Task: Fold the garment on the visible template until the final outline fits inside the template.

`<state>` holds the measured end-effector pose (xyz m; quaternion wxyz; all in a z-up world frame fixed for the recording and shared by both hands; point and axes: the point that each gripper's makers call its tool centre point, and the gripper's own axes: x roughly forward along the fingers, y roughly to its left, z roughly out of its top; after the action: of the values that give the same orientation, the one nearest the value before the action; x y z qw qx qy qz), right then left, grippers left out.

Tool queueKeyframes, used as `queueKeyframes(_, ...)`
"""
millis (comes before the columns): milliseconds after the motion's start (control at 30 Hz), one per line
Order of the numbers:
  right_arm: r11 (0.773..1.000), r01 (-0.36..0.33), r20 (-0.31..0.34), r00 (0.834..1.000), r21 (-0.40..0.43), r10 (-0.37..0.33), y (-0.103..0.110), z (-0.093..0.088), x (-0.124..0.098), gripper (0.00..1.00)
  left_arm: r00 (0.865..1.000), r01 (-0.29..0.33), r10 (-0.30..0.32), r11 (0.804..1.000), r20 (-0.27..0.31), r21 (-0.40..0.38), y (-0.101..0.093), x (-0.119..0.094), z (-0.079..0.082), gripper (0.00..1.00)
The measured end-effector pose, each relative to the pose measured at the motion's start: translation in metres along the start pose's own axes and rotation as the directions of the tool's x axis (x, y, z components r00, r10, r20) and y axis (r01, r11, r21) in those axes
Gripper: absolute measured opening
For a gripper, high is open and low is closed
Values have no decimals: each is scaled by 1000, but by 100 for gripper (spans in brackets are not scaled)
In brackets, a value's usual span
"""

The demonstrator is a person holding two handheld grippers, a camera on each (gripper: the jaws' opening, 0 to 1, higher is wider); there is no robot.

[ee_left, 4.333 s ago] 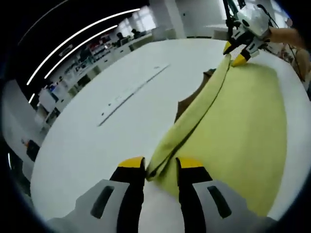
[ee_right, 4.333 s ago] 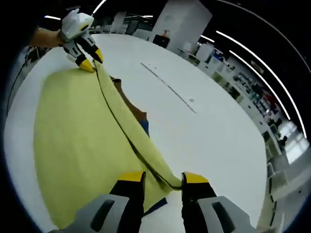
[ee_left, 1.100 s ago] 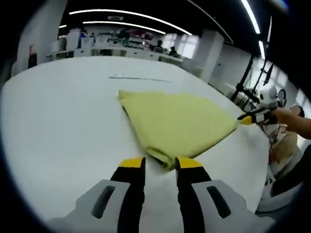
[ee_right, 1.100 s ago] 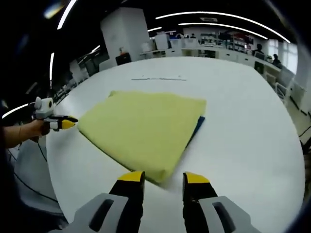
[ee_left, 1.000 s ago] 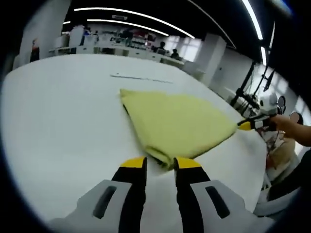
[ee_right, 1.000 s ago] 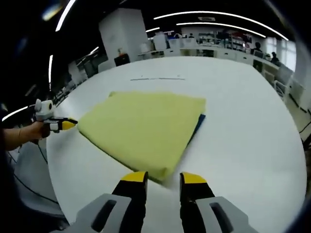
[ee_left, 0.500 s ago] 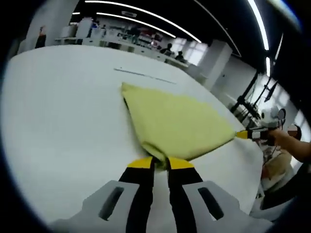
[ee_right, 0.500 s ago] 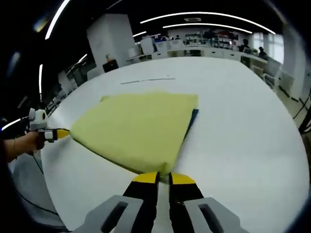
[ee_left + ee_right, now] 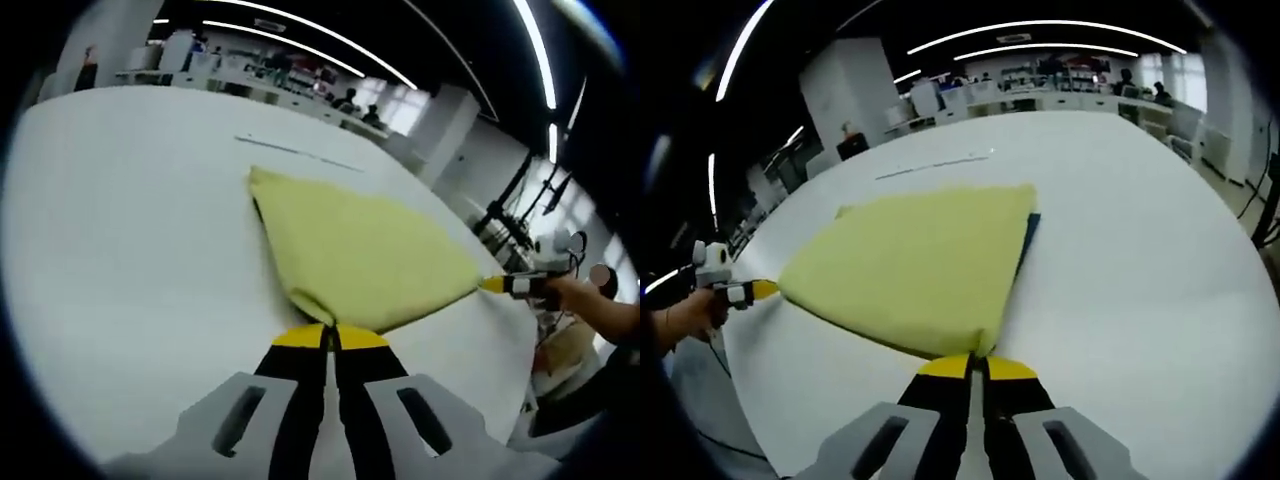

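A folded yellow garment (image 9: 365, 250) (image 9: 915, 270) lies flat on the white table (image 9: 120, 250). A blue template (image 9: 1028, 234) peeks out along the garment's edge in the right gripper view. My left gripper (image 9: 331, 338) is shut on the garment's near corner. My right gripper (image 9: 976, 367) is shut on another near corner of the garment. The right gripper (image 9: 497, 285) also appears at the garment's far right corner in the left gripper view, and the left gripper (image 9: 758, 290) at the garment's left corner in the right gripper view, each held by a hand.
The white table (image 9: 1140, 260) spreads wide around the garment, with a thin dark line (image 9: 295, 153) (image 9: 932, 164) marked beyond it. Desks, shelves and people stand far behind. A dark stand (image 9: 505, 205) rises past the table's right edge.
Both grippers moved up to the garment's near corners and went from open to shut on them. The garment itself stays flat on the table.
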<state>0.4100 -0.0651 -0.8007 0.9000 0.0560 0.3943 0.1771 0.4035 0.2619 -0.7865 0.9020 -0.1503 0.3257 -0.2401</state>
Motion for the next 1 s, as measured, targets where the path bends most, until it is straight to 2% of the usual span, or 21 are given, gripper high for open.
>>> queueKeyframes(100, 1000, 2, 1, 1000, 1, -2, -1, 0, 0, 0, 1000, 4, -4, 1000, 1, -2, 0, 0, 1, 0)
queueKeyframes(267, 999, -14, -2, 1000, -46, 14, -2, 2, -4, 0, 1000, 12, -12, 1000, -2, 18, 0, -3, 4, 0)
queueKeyframes(433, 996, -19, 2, 1000, -83, 19, -6, 6, -9, 0, 1000, 2, -2, 998, -2, 62, 1, -7, 9, 0)
queueKeyframes(667, 989, -29, 16, 999, -146, 32, -11, 14, -15, 0, 999, -31, 32, 995, -6, 99, 17, -15, 12, 0)
queueKeyframes(733, 986, -42, 20, 999, -159, 46, -9, 15, -17, 0, 1000, -28, 29, 994, -8, 104, 18, -16, 12, 0)
queueKeyframes(800, 982, -55, 14, 998, -181, 58, -8, 13, -17, 0, 998, -32, 40, 986, -44, 161, 21, -16, 6, 0)
queueKeyframes(1000, 973, -52, -7, 999, -224, 52, -12, 3, -13, 0, 997, -27, 38, 985, -64, 170, 18, -14, -2, 0)
